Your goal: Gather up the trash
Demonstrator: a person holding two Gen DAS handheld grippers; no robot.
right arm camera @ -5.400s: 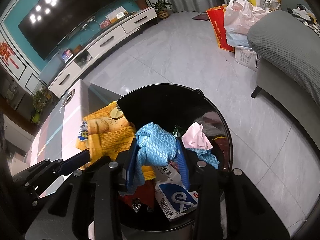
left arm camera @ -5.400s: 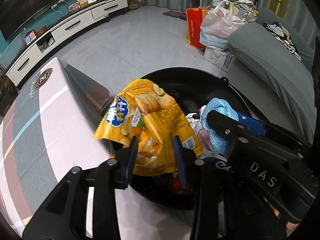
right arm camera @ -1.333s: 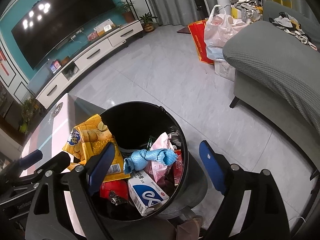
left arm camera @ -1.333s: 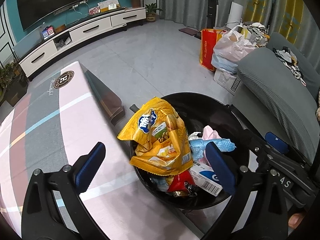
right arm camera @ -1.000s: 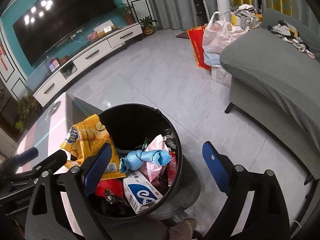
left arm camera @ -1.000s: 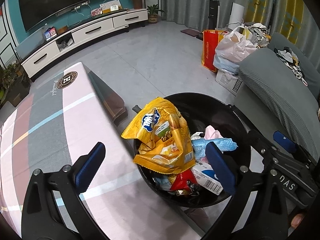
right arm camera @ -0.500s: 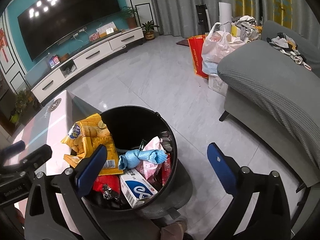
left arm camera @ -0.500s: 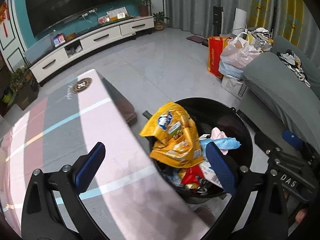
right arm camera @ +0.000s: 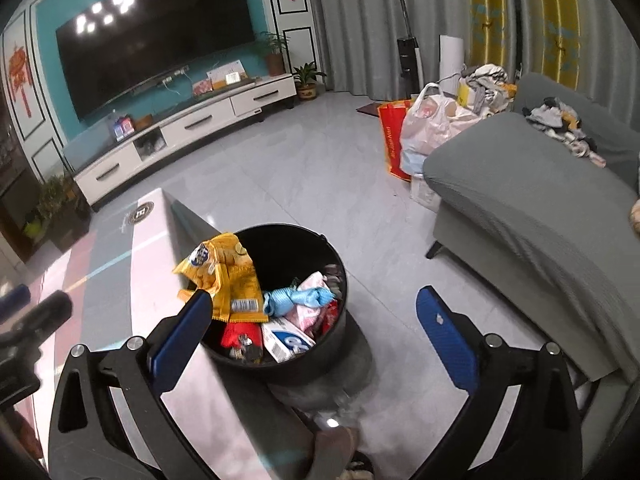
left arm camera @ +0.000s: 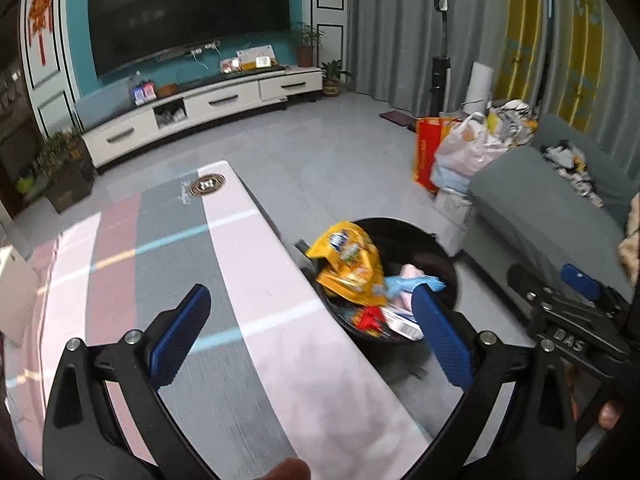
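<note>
Black bin [right arm camera: 336, 264] on floor at bench [left arm camera: 248, 360] edge; contents partly blurred, lower trash hidden. Yellow chip bag [right arm camera: 224, 276] on top. Left claw [left arm camera: 308, 336] and right claw [right arm camera: 312, 328] gape empty, above bin.

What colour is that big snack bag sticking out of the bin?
Bright yellow, with a small blue logo near its top; the snack bag shows best in the right wrist view.

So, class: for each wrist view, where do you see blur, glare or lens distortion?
Left wrist view: the trash bin and table are motion-smeared, and the TV shows ceiling-light glare. Right wrist view: sharper, the bin crisp, with the curtains bowed by the fisheye.
</note>
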